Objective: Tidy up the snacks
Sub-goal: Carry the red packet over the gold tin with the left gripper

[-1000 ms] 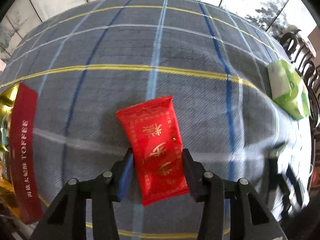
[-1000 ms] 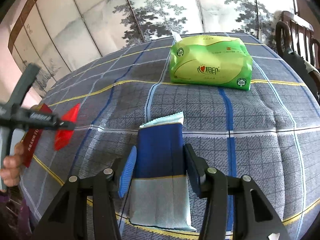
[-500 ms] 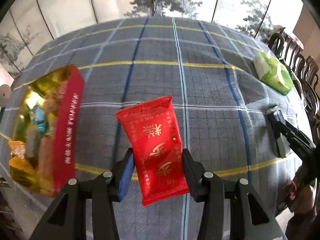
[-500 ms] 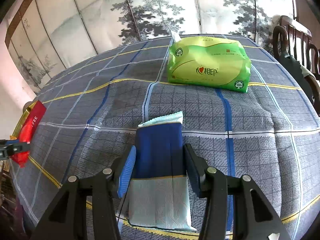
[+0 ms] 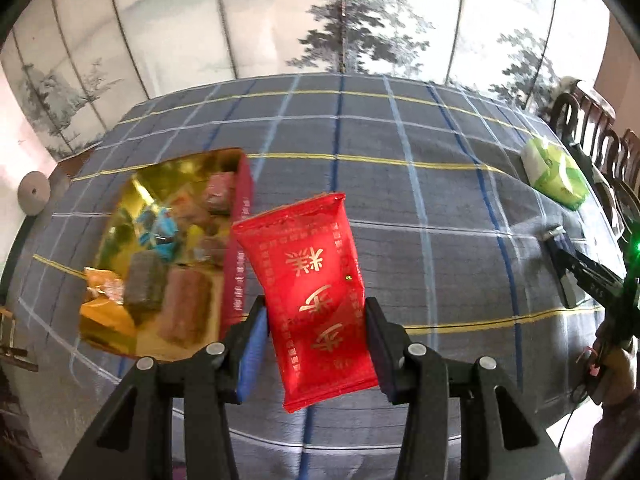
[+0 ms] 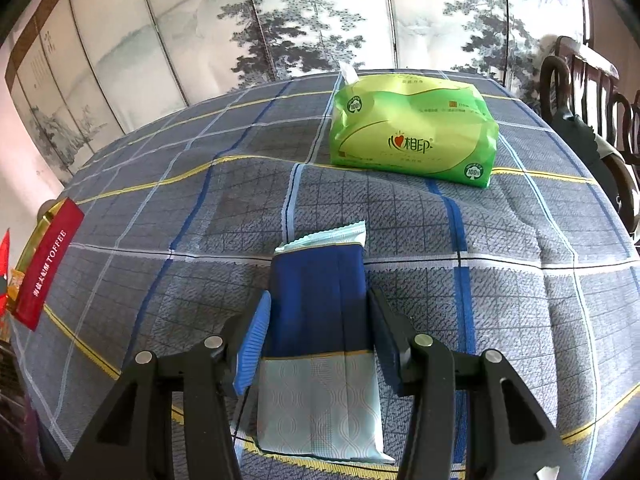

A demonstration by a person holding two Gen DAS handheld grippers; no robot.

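My left gripper is shut on a red snack packet with gold characters, held in the air above the table. Just left of the packet lies an open red toffee box with a gold lining, filled with several wrapped sweets. My right gripper is shut on a blue and pale-blue snack packet that rests low over the checked cloth. The toffee box shows at the far left of the right wrist view. The right gripper also appears at the right edge of the left wrist view.
A green tissue pack lies at the far side of the table, also seen as a tissue pack from the left. Dark wooden chairs stand along the right edge. A painted folding screen backs the table. A person's hand holds the right tool.
My left gripper rose and swung left with the red packet, bringing the open toffee box into full view beside it. The right gripper and its blue packet stayed put.
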